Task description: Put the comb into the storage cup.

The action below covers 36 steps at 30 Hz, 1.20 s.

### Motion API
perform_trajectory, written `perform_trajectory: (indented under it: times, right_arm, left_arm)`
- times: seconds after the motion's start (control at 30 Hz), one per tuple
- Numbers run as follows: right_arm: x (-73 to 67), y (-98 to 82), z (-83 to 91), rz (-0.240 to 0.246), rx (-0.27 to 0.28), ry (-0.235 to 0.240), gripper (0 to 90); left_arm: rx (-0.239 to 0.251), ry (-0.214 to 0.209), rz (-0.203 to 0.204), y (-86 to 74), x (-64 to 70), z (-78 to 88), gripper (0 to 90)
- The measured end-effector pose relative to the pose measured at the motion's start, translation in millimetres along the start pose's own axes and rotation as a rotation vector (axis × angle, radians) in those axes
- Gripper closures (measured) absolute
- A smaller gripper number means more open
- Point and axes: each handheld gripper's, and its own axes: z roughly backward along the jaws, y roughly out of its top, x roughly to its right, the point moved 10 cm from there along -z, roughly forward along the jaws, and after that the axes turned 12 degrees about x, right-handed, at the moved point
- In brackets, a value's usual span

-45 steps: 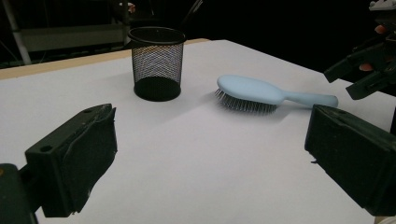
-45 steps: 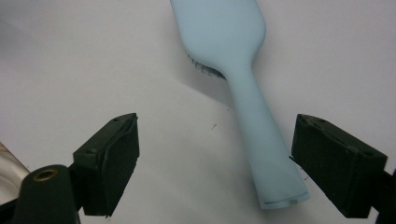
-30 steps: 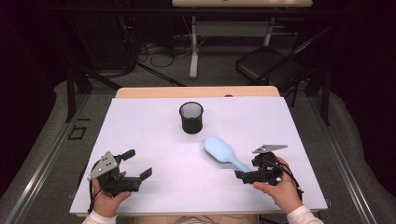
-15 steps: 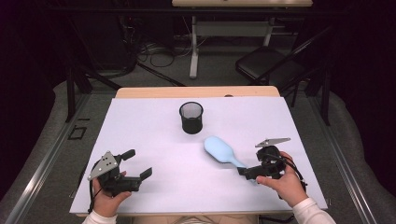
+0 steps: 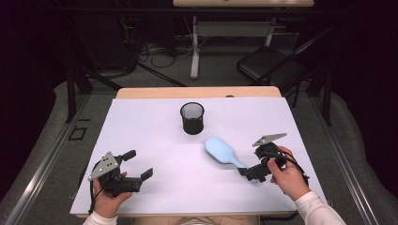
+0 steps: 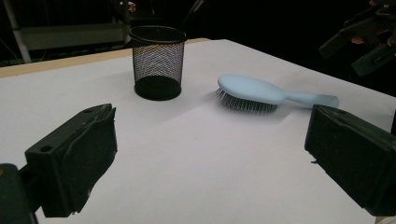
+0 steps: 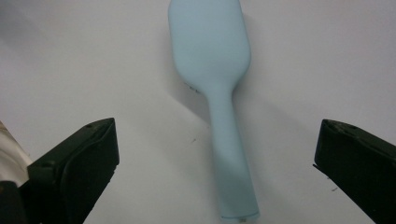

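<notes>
In the high view our right tool (image 5: 248, 172) covers the tip of the hairbrush (image 5: 221, 152) handle, so from there we cannot make out where the handle ends. In the right gripper view the very top of the brush head is cut off by the frame, and its bristles face down, hidden against the white counter (image 5: 155, 126). They show as a thin fringe under the head in the left gripper view.

We count one light blue hairbrush, one black mesh cup (image 5: 192, 117) and two tools, one in each hand.

The hairbrush lies flat on the counter, near the cup on our side of it, head toward the cup. Its handle runs between the jaws of our right tool, which have just been opening and now stand wide, released, with clear gaps on both sides and no pad touching it. Our left tool (image 5: 139, 163) sits well apart at the near left, jaws spread on nothing
</notes>
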Motion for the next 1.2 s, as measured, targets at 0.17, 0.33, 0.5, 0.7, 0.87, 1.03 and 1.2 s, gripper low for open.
perform_trajectory:
  times: [0.17, 0.33, 0.5, 0.7, 0.87, 1.03, 1.2]
  right_arm:
    - [0.3, 4.8, -0.3, 0.015, -0.005, 0.002, 0.0]
    - [4.0, 7.3, -3.1, 0.037, -0.019, -0.015, 0.0]
    - [5.1, 8.7, -5.4, 0.057, -0.033, -0.015, 0.0]
    - [3.5, 8.0, -9.9, 0.075, -0.063, 0.024, 0.0]
    - [4.5, 7.6, -14.6, 0.081, -0.079, 0.031, 0.0]
    - [4.5, 6.9, -18.2, 0.081, -0.095, 0.033, 0.0]
    - [5.9, 5.8, -25.5, 0.09, -0.121, 0.025, 0.0]
  left_arm:
    - [0.0, -0.001, 0.0, 0.0, 0.0, 0.2, 2.3]
    - [0.0, 0.0, -0.001, -0.1, 0.1, -0.1, 2.3]
    - [-0.002, -0.005, -0.001, -0.3, 0.4, -0.2, 2.3]
    - [-0.002, -0.005, -0.002, -0.4, 0.6, -0.2, 2.3]
    - [-0.002, -0.003, 0.0, -0.6, 0.5, -0.5, 2.3]
    - [-0.003, -0.005, -0.002, -0.7, 0.8, -0.6, 2.3]
    - [-0.003, -0.006, 0.0, -0.9, 1.0, -0.7, 2.3]
